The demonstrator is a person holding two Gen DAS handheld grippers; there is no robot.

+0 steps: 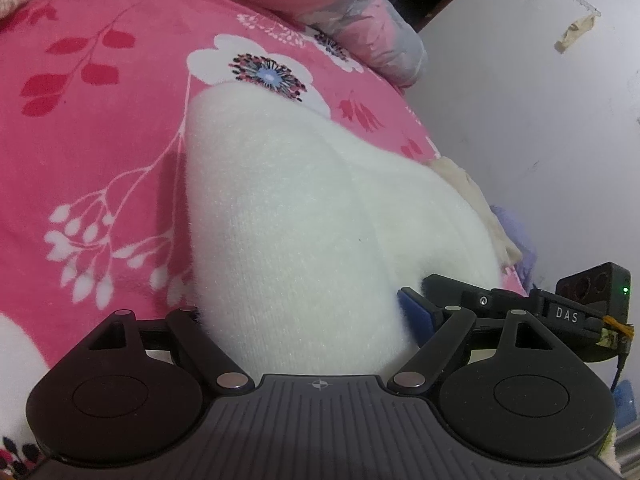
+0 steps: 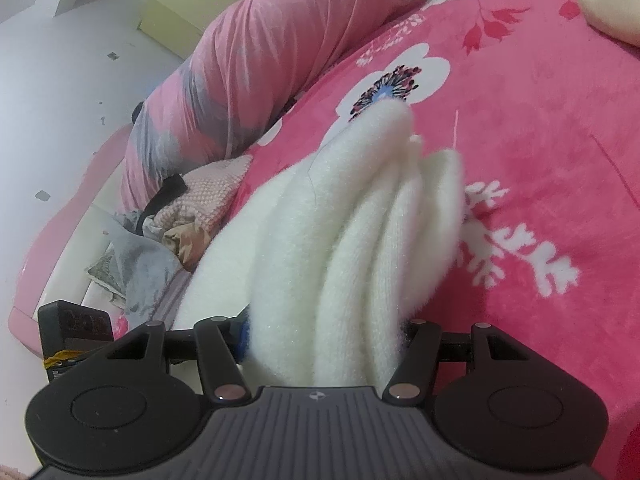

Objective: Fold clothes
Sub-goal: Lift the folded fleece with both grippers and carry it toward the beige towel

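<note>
We hold white fluffy knit (image 1: 304, 216) over near part of pink floral bed (image 1: 100, 128) | L gripper (image 1: 308, 320) jaws wide, pinching thick bundle | R gripper (image 2: 324, 328) pinching stacked folds (image 2: 360, 240) | soft, light, floppy, prob. slips; grip deep across all layers near edge.

Left gripper (image 1: 304, 320): angled downward, jaws spread wide around a thick bundle of white knit (image 1: 304, 216), pads pressing it. Right gripper (image 2: 324, 332): same downward tilt, jaws narrower, clamped on bunched folds of it.
</note>
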